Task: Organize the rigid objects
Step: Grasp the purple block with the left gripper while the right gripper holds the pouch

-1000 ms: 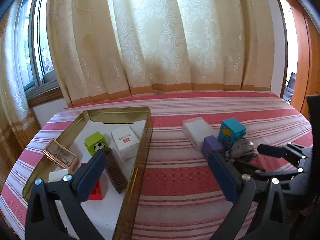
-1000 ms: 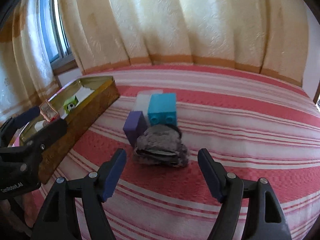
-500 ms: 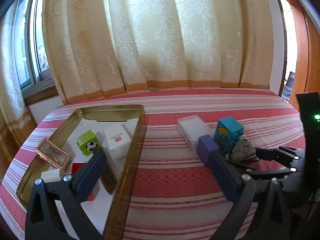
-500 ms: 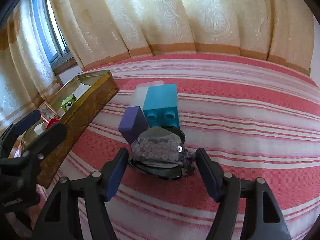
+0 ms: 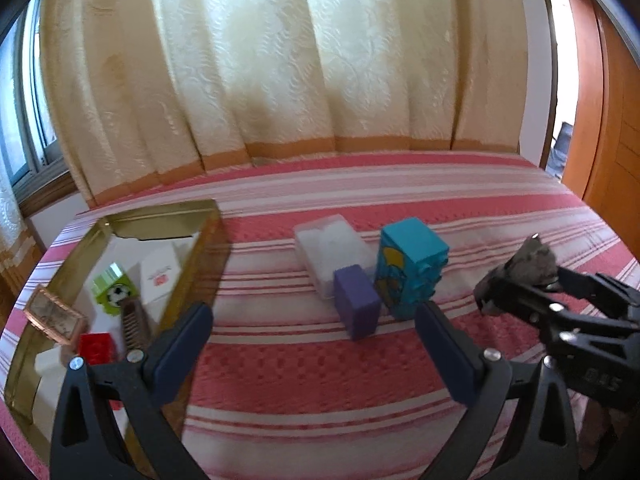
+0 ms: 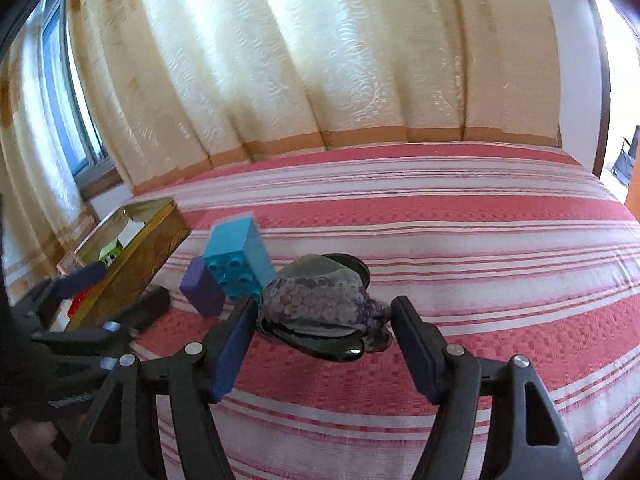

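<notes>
Sequined hair clip (image 6: 320, 304) sits clamped between the right gripper (image 6: 322, 334) pads above the striped bedcover (image 6: 480, 240); carry it level to the gold tin (image 6: 132, 240), clearing the teal block (image 6: 236, 256)

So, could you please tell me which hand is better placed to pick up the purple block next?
Left. The left tool is open and empty, and the purple block lies straight ahead of it on the bed. The right tool is occupied: it is closed on the grey patterned pouch.
</notes>
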Available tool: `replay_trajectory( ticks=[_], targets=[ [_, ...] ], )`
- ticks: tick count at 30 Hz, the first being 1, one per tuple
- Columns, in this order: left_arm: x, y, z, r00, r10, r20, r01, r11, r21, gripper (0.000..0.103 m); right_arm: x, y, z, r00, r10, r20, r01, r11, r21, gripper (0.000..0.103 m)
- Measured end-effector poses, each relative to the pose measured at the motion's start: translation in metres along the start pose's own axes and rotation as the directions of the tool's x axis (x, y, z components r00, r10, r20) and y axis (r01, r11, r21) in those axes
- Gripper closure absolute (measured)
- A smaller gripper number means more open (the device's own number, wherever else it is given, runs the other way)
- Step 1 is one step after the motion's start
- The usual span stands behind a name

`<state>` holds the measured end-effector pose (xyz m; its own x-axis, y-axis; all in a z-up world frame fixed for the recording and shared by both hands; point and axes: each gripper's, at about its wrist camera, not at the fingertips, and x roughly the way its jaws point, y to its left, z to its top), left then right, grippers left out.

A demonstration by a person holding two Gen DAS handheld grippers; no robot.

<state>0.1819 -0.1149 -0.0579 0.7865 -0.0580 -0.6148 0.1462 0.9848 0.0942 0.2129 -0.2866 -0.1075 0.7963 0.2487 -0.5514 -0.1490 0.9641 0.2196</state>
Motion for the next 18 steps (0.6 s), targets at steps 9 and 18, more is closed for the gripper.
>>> replay_trajectory(
  ticks=[9, 18],
  targets=[
    [0.028, -0.006, 0.002, 0.998, 0.022, -0.065, -0.023, 1.0, -0.007, 0.007, -0.004, -0.004, 0.0, 1.0, 0.023, 0.021, -0.023, 0.999, 0.022, 0.033],
    [0.047, -0.008, 0.007, 0.993, -0.01, -0.118, 0.008, 1.0, -0.019, 0.025, -0.004, -0.005, -0.001, 0.999, 0.028, 0.017, -0.028, 0.999, 0.027, 0.032]
  ],
)
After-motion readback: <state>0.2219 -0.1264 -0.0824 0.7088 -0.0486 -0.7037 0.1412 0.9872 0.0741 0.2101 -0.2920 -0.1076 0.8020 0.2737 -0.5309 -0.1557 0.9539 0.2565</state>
